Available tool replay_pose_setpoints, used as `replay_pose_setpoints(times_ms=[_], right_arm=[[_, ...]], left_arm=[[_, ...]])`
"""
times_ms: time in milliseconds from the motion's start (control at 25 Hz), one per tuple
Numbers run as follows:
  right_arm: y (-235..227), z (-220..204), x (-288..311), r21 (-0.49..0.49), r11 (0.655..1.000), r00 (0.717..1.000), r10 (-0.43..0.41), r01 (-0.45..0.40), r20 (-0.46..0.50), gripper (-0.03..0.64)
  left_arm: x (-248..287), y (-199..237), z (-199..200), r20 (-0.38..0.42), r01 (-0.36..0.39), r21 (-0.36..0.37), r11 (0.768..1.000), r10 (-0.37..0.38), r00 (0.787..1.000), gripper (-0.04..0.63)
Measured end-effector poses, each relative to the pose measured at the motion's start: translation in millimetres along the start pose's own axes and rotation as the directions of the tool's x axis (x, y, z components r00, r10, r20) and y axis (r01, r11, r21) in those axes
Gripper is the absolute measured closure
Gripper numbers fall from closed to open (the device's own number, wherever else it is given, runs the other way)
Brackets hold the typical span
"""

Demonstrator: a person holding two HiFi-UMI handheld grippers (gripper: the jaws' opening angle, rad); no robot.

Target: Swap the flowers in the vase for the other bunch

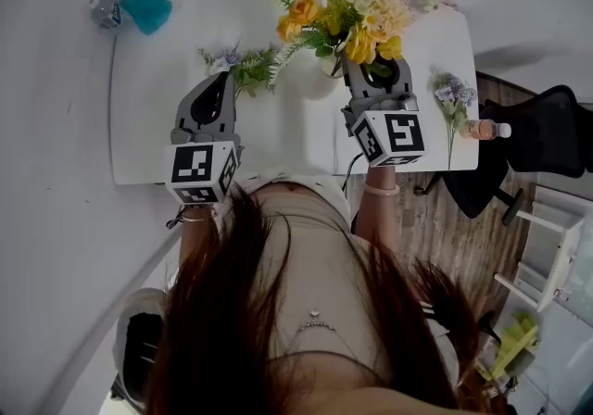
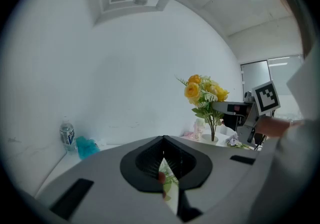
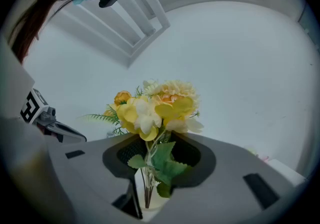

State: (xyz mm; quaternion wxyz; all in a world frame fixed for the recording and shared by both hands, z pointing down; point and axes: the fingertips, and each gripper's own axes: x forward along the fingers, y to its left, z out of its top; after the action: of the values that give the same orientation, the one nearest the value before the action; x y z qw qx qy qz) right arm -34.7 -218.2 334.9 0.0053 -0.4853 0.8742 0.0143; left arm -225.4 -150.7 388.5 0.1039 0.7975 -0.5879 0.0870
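Yellow-and-cream artificial bouquet (image 1: 347,19), stems upright in a small white vase (image 3: 139,193) at the far centre of the white bench (image 1: 148,126), stands between the parted, non-gripping right claw (image 1: 375,70); the left claw (image 1: 222,80), closed on a green-and-purple sprig bunch (image 1: 248,66), is just left.

Leaves (image 3: 162,160) hide most of the vase (image 3: 141,190) — its base is out of sight; the bottle (image 2: 67,134) label is unreadable.

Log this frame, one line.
left tool: shut on leafy sprig | right tool: open, yellow bouquet stems between jaws, bouquet in vase | loose purple flower: on table, right side
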Motion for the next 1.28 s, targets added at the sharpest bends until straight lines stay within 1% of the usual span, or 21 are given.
replay_pose_setpoints(times_ms=[360, 560, 720, 1000, 1200, 1280], right_arm=[[12.3, -32.5, 1.8, -0.029, 0.999, 0.996, 0.025, -0.028, -0.088, 0.459], [15.6, -43.6, 2.1, -0.059, 0.998, 0.993, 0.028, -0.035, -0.115, 0.457], [16.9, -52.9, 1.5, -0.060, 0.997, 0.988, 0.031, -0.041, -0.154, 0.456], [19.4, -60.7, 3.0, -0.076, 0.996, 0.984, 0.043, -0.056, -0.172, 0.454], [19.7, -64.6, -1.4, -0.059, 0.997, 0.981, 0.041, -0.053, -0.192, 0.442], [19.6, -66.3, -2.9, -0.057, 0.997, 0.978, 0.036, -0.049, -0.205, 0.437]], left_arm=[[-0.3, -0.1, -2.8, 0.006, 0.006, 0.002, 1.000, -0.006, 1.000, 0.592], [-0.8, 0.0, -3.0, 0.005, 0.003, 0.001, 1.000, -0.003, 1.000, 0.592], [1.5, -0.1, -4.2, -0.002, 0.003, 0.001, 1.000, -0.003, 1.000, 0.592], [5.3, 2.5, -7.0, -0.006, 0.009, -0.002, 1.000, -0.009, 1.000, 0.592], [5.9, 2.4, -11.6, -0.019, 0.013, -0.007, 1.000, -0.013, 1.000, 0.592], [6.6, 0.7, -10.8, -0.013, 0.020, -0.005, 1.000, -0.020, 1.000, 0.592]])
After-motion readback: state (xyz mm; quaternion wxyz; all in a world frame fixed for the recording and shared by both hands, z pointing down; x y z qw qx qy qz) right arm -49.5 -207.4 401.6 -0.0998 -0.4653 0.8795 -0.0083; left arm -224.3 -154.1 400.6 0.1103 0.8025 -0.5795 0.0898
